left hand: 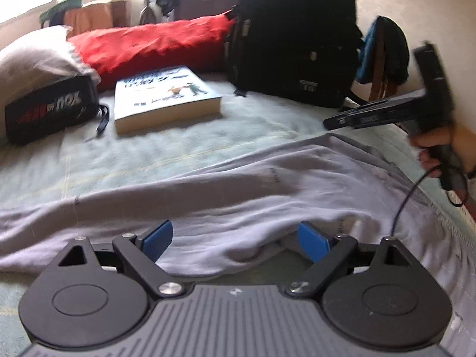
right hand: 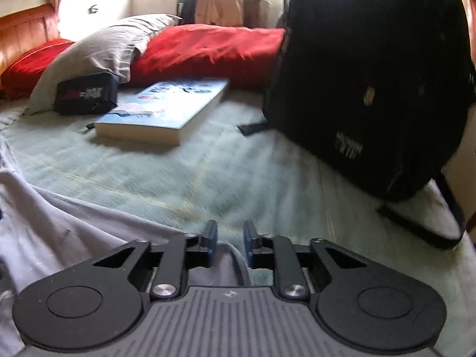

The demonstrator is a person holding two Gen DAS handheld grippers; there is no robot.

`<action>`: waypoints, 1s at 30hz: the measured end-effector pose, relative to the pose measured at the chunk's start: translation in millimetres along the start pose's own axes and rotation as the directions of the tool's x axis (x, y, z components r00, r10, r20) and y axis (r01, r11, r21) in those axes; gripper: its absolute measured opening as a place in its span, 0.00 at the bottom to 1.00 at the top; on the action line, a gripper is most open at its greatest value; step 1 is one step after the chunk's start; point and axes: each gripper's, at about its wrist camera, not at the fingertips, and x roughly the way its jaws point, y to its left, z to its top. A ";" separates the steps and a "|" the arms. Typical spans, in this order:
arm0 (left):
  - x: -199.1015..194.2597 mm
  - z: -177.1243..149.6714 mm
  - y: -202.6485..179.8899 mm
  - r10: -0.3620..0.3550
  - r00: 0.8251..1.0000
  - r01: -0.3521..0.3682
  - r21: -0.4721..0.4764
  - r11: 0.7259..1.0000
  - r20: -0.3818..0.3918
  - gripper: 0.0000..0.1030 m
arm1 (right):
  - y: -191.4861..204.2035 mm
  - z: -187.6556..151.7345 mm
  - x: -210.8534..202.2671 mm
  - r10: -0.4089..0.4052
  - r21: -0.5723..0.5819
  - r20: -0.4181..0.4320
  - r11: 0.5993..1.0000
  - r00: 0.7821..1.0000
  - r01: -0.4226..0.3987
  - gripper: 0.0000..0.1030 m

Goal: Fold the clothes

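Observation:
A light grey shirt (left hand: 238, 184) lies spread and wrinkled across the pale green bedsheet (left hand: 166, 151). My left gripper (left hand: 235, 239) hovers over the shirt's near edge, its blue pads (left hand: 157, 239) wide apart, with a fold of cloth lying loose below the gap. My right gripper (right hand: 230, 238) is over the shirt's edge (right hand: 89, 226), its jaws a narrow gap apart; a rim of cloth lies under that gap and the pads do not press on it. In the left wrist view the right gripper (left hand: 330, 123) is held by a hand (left hand: 431, 145) above the shirt's far right corner.
On the bed beyond the shirt lie a thick book (left hand: 166, 98), a black pouch with red lettering (left hand: 50, 110), a grey pillow (left hand: 35, 53) and a red pillow (left hand: 154, 41). A large black backpack (right hand: 372, 74) stands at the right. A cable (left hand: 407, 196) hangs from the right gripper.

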 end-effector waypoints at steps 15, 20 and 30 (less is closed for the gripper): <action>-1.3 -5.6 -13.1 -0.050 0.999 0.049 0.056 0.997 0.009 0.88 | -55.0 -62.4 -36.7 0.125 0.252 -0.021 0.961 0.992 -0.115 0.19; -0.2 -6.2 -11.6 -0.051 0.999 0.051 0.048 0.998 0.005 0.88 | -64.1 -60.5 -27.6 -0.003 0.267 -0.063 0.964 0.998 0.020 0.04; 1.2 -7.6 -11.9 -0.059 0.998 0.059 0.046 0.997 0.000 0.88 | -34.7 -61.3 -79.9 0.036 0.222 0.001 0.974 0.999 -0.035 0.11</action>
